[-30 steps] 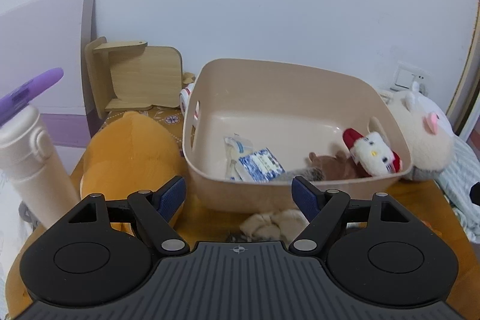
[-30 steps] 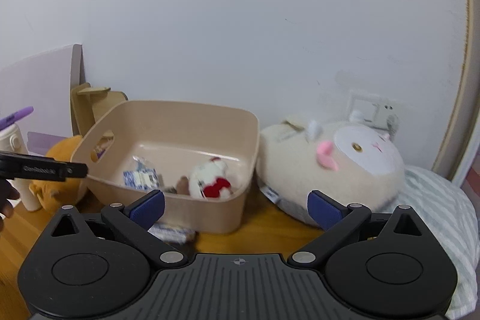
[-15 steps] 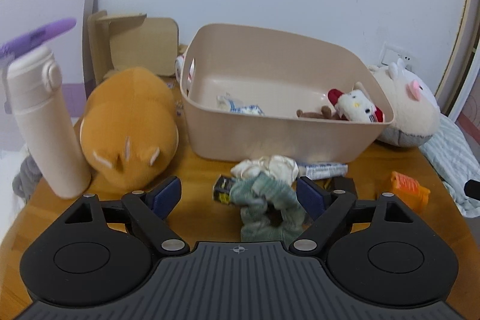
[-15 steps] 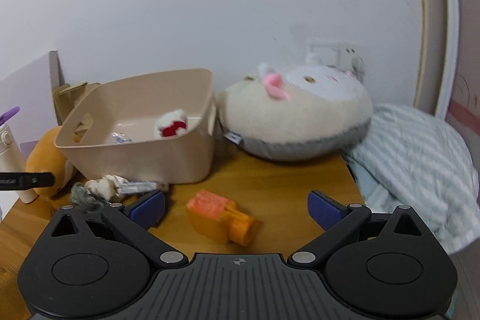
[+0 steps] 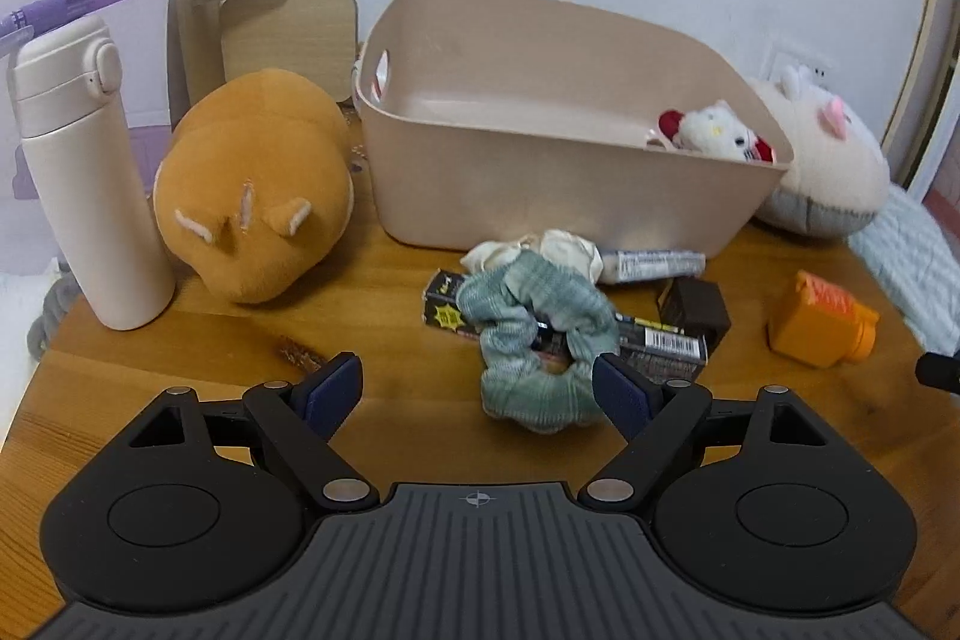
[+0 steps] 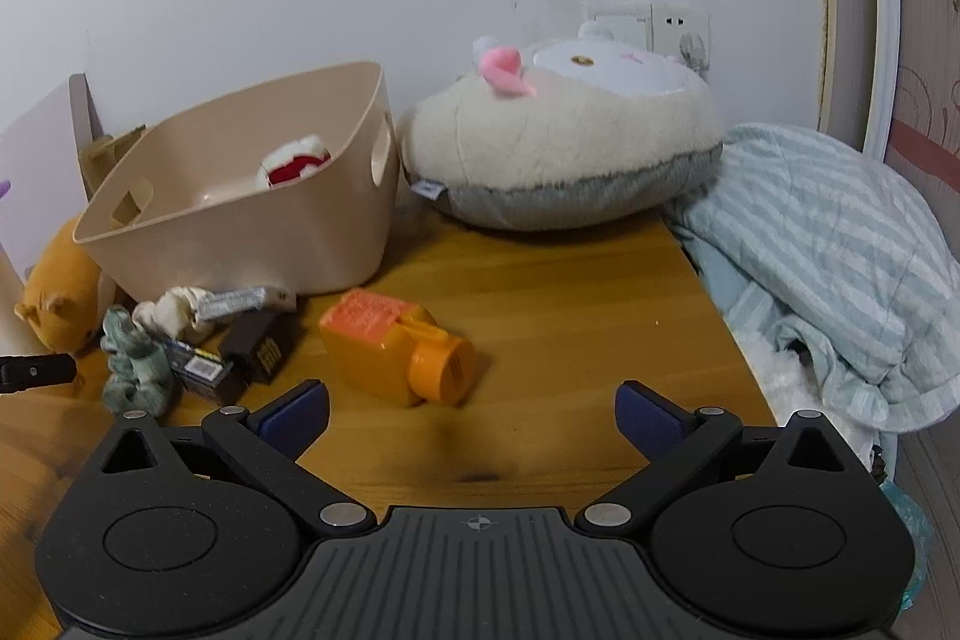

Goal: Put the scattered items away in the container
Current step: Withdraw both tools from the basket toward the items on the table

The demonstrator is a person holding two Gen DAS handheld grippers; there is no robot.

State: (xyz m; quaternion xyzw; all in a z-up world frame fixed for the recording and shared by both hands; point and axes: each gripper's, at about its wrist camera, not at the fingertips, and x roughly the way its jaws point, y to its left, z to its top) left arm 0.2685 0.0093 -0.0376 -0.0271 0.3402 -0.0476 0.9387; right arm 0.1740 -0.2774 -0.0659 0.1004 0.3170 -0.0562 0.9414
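While both grippers, left (image 5: 477, 391) & right (image 6: 471, 415), are held released, approx. one toy (image 5: 714, 133) is binned in container (image 5: 540, 196); scrunchie (image 5: 534, 340), bottle (image 6: 399, 355) etc. remain on desk (image 6: 570, 316).

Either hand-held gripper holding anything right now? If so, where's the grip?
Nothing held. Left hand-held gripper is open just short of the green scrunchie; right hand-held gripper is open over bare table.

Beige bin (image 5: 540, 184) (upright), green scrunchie (image 5: 534, 340) loose in front

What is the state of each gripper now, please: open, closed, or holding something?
Left gripper: open, holding nothing; the green fabric scrunchie lies just ahead on the table.
Right gripper: open, holding nothing; the orange plastic bottle lies ahead, untouched.
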